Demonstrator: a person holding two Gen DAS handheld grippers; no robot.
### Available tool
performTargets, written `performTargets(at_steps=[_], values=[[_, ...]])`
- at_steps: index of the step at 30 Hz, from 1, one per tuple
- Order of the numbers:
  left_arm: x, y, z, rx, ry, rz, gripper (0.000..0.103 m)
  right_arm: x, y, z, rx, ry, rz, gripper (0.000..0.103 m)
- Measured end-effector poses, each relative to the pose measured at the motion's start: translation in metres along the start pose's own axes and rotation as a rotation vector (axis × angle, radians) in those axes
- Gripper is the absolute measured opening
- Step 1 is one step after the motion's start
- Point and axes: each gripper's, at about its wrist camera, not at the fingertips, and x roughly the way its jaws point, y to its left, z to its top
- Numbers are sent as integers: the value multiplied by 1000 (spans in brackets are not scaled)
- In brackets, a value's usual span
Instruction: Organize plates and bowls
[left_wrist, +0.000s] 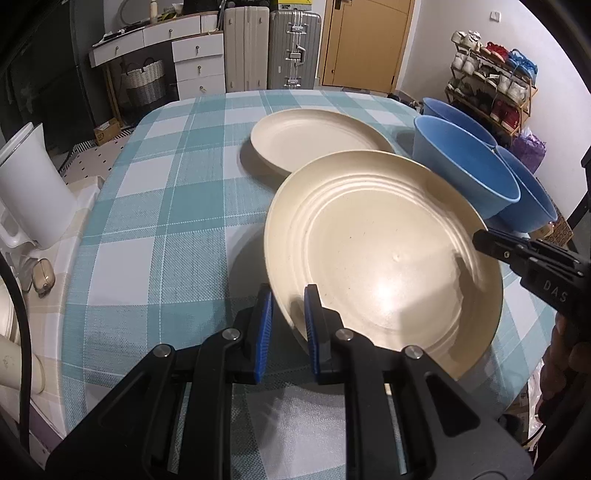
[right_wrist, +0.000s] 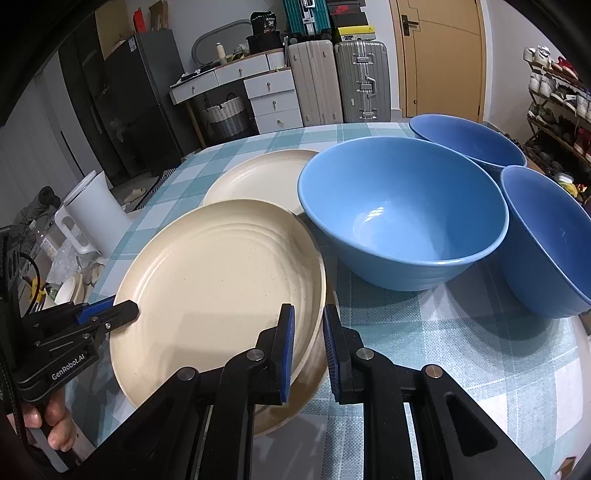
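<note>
Checked teal cloth (left_wrist: 155, 206) is covering the table, and a cream plate (left_wrist: 384, 258) is hanging tilted just above it. Both claws are gripping that plate: the left gripper (left_wrist: 288, 321) is pinching its near rim, the right gripper (right_wrist: 308, 343) is clamping the opposite rim. Beyond the held plate, a second cream plate (left_wrist: 317, 138) is lying flat, and three blue bowls (right_wrist: 402, 218) are standing to its right.

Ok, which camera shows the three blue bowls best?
The right wrist view: all three blue bowls show their insides there. The left wrist view catches them at its right edge, overlapping, nearest bowl hiding the others.
</note>
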Motion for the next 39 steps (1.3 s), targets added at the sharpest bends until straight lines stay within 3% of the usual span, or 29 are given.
performTargets(at_steps=[39], values=[[21,-20,-14,110,65,92,17,26,7,-8,-75,60,-94,17]])
